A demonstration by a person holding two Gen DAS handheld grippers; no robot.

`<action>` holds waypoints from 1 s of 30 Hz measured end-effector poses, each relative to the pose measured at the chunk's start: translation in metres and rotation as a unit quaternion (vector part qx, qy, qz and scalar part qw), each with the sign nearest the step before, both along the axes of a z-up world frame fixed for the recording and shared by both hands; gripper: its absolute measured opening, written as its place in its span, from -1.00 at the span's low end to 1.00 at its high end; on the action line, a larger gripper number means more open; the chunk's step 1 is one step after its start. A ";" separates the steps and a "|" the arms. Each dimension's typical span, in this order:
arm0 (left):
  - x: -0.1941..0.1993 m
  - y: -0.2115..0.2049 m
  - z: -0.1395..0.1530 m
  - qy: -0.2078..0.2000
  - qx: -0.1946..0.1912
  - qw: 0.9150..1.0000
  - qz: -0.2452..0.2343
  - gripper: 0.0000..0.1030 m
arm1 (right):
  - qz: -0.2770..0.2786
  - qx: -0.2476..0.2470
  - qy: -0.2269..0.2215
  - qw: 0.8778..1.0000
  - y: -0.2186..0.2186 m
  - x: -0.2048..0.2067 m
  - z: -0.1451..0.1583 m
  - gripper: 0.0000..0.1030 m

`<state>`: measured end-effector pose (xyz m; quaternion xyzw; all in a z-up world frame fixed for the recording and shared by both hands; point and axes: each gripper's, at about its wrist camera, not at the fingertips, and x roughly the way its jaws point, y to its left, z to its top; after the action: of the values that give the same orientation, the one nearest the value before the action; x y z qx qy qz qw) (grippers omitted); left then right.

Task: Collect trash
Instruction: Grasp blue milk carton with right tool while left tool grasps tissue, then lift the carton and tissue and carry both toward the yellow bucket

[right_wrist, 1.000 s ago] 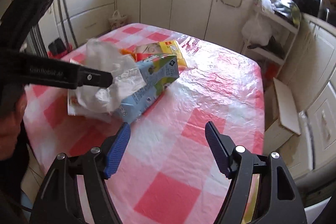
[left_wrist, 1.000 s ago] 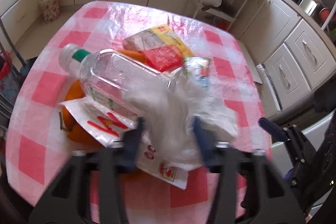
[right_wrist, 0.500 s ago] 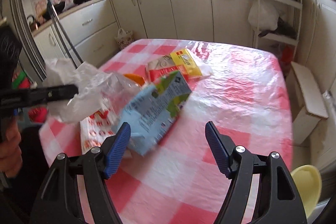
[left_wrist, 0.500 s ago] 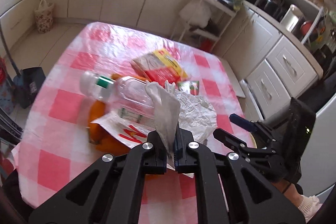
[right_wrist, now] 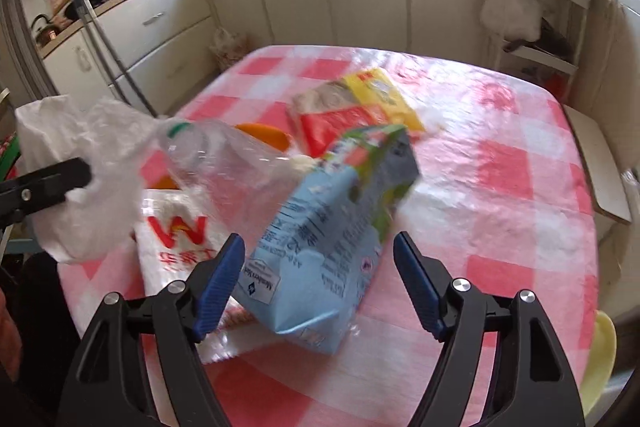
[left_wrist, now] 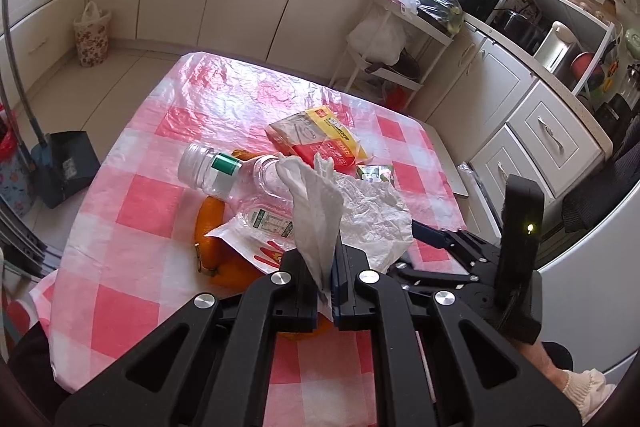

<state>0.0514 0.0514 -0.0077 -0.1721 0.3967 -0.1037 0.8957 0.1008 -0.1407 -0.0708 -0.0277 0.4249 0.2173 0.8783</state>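
Trash heaped mid-table; left gripper holds the plastic bag, right gripper stands open at the carton.

The white plastic bag (left_wrist: 320,223) is pinched between the closed jaws of the left gripper (left_wrist: 327,281), lifted above the pile near the table's (left_wrist: 132,203) middle. Under and beside it lie a clear bottle (left_wrist: 240,179), an orange (left_wrist: 218,247), a white printed wrapper (right_wrist: 180,247) and a yellow-red packet (left_wrist: 320,143). The blue carton (right_wrist: 332,227) lies toward the near edge, between the blue pads (right_wrist: 220,279) of the right gripper (right_wrist: 320,279), whose jaws stand apart without pressing on it.
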 end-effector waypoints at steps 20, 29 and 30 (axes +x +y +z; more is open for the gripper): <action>-0.006 -0.028 -0.006 0.004 0.006 0.999 -0.037 -0.89 | -0.015 -0.035 -0.018 0.999 -0.016 0.000 0.006 -0.28; -0.008 -0.037 -0.004 0.003 0.010 0.999 -0.041 -0.89 | 0.002 -0.099 -0.069 0.993 -0.015 -0.021 0.019 -0.29; -0.008 -0.038 -0.004 0.003 0.011 0.999 -0.042 -0.89 | 0.005 -0.106 -0.074 0.992 -0.015 -0.024 0.020 -0.30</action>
<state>0.0432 0.0134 -0.0120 -0.1456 0.4070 -0.1361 0.8914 0.0769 -0.1553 -0.0506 -0.1393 0.3792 0.1729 0.8983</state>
